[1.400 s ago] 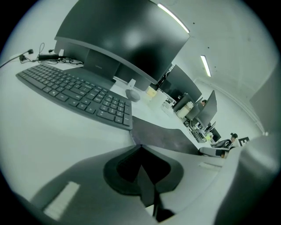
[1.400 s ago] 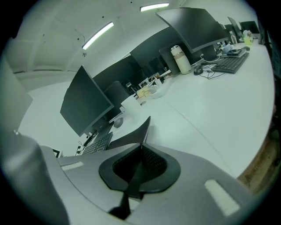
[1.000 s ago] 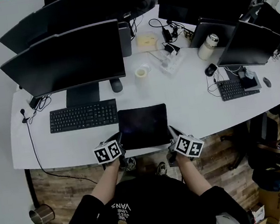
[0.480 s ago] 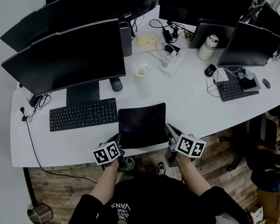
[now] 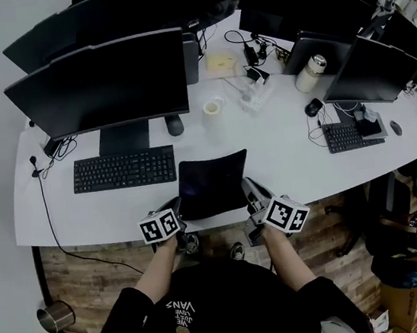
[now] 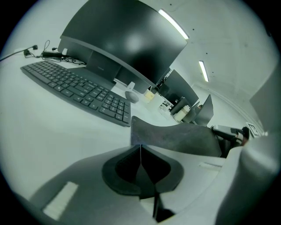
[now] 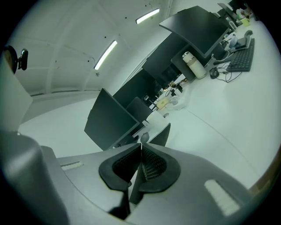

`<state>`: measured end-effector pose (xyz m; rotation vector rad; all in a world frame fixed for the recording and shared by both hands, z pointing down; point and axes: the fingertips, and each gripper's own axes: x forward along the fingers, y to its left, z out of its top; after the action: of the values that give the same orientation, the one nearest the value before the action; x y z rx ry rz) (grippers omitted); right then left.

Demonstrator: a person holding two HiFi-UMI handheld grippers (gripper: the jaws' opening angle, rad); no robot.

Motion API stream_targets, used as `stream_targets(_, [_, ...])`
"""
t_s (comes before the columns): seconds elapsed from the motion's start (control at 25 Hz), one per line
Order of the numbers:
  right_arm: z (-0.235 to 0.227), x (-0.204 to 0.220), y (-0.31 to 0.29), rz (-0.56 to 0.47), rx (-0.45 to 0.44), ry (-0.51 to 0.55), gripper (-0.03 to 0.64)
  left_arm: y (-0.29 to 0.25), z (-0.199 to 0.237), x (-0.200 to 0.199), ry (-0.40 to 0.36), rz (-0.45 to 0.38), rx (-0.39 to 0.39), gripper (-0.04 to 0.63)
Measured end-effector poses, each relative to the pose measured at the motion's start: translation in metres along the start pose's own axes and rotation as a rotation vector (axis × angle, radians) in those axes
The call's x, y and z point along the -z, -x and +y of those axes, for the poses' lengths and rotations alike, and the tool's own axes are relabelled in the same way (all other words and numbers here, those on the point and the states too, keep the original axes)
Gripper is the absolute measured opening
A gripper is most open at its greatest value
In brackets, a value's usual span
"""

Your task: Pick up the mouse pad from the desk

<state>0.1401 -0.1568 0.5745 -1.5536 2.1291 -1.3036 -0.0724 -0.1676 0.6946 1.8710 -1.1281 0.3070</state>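
Observation:
The black mouse pad (image 5: 212, 183) lies at the near edge of the white desk (image 5: 283, 151), in front of the keyboard, with its right side lifted and its far edge curved. My left gripper (image 5: 177, 208) is shut on the pad's near left corner. My right gripper (image 5: 248, 189) is shut on the near right corner and stands a little higher. In the left gripper view the pad (image 6: 175, 138) runs away from the left gripper (image 6: 140, 146) and bends upward to the right. In the right gripper view only a dark strip of pad (image 7: 160, 135) shows past the right gripper (image 7: 141, 145).
A black keyboard (image 5: 123, 170) and a monitor (image 5: 97, 85) stand left of the pad, with a mouse (image 5: 173, 126) and a tape roll (image 5: 213, 108) behind it. A flask (image 5: 309, 71), a second keyboard (image 5: 352, 134) and more monitors are to the right. The desk edge runs under my grippers.
My right gripper has risen with its corner of the mouse pad, so the pad's right side has come off the desk and its far edge now curves. The left gripper has stayed put.

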Motion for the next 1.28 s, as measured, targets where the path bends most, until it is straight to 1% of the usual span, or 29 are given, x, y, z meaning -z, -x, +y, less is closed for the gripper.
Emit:
stream_targets(0.16, [0.021, -0.018, 0.0, -0.012, -0.039, 0.027, 0.011, 0.0, -0.002, -0.002, 0.01, -0.009, 0.018, 0.003])
stream_targets(0.32, [0.048, -0.034, 0.0, -0.029, -0.102, 0.06, 0.011, -0.002, -0.009, -0.001, 0.014, -0.004, 0.049, 0.003])
stream_targets(0.52, [0.081, -0.05, -0.001, -0.031, -0.174, 0.112, 0.011, -0.007, -0.021, -0.002, 0.008, 0.006, 0.106, 0.003])
stream_targets(0.6, [0.091, -0.053, -0.001, -0.026, -0.195, 0.131, 0.011, -0.008, -0.028, -0.002, 0.016, 0.006, 0.144, 0.005])
stream_targets(0.68, [0.099, -0.057, 0.0, -0.023, -0.209, 0.151, 0.01, -0.011, -0.039, -0.001, 0.044, 0.012, 0.203, 0.02])
stream_targets(0.76, [0.107, -0.062, 0.001, -0.022, -0.225, 0.172, 0.01, -0.015, -0.048, -0.001, 0.072, 0.023, 0.252, 0.085])
stream_targets(0.88, [0.119, -0.07, 0.003, -0.024, -0.249, 0.202, 0.011, -0.018, -0.057, -0.002, 0.108, 0.034, 0.312, 0.139])
stream_targets(1.04, [0.136, -0.079, 0.007, -0.017, -0.281, 0.237, 0.011, -0.022, -0.07, -0.001, 0.15, 0.051, 0.398, 0.167])
stream_targets(1.16, [0.146, -0.086, 0.012, -0.017, -0.296, 0.265, 0.011, -0.022, -0.083, -0.001, 0.227, 0.064, 0.491, 0.179])
stream_targets(1.28, [0.151, -0.094, 0.017, -0.029, -0.302, 0.289, 0.01, -0.021, -0.095, 0.0, 0.349, 0.084, 0.601, 0.181])
